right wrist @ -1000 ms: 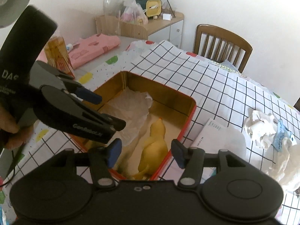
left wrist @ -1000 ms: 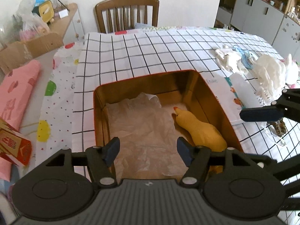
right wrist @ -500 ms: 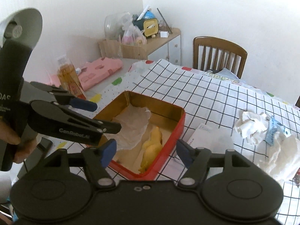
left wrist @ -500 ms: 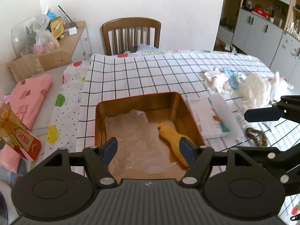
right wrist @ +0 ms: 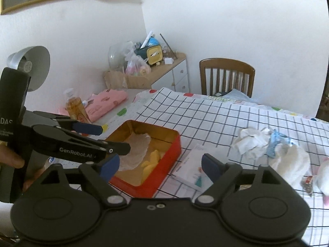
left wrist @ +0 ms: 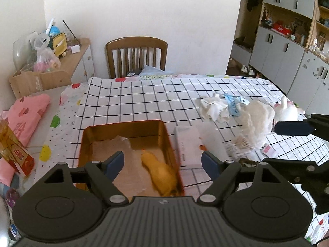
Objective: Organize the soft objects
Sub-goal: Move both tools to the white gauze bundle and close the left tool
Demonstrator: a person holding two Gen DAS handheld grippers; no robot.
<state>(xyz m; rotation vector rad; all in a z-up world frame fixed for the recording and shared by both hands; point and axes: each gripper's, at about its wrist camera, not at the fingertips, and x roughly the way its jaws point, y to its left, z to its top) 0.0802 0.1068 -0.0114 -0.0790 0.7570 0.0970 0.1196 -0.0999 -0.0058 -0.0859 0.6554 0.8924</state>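
Observation:
A red tin box [left wrist: 125, 126] [right wrist: 170, 150] with a gold inside sits on the checked tablecloth. In it lie a yellow rubber chicken [left wrist: 160, 173] [right wrist: 151, 161] and a crumpled clear plastic sheet [left wrist: 123, 144] [right wrist: 136, 146]. My left gripper [left wrist: 163, 162] is open and empty, high above the box's near end. My right gripper [right wrist: 160, 165] is open and empty, above the table right of the box. White crumpled cloths [left wrist: 213, 108] [right wrist: 251, 141], a fluffy white cloth [left wrist: 257, 119] [right wrist: 292, 162] and a white plush toy [left wrist: 285, 111] lie to the right.
A white booklet [left wrist: 189, 144] [right wrist: 193, 166] lies beside the box. A blue packet [left wrist: 233, 105] rests among the cloths. A wooden chair [left wrist: 136, 55] stands at the far edge. An oil bottle [right wrist: 77, 109], pink cloth [left wrist: 24, 115] and cluttered side cabinet [left wrist: 67, 61] are left.
Both grippers have risen and pulled back from the box, still open. The chicken stays in the box and more of the table and room shows.

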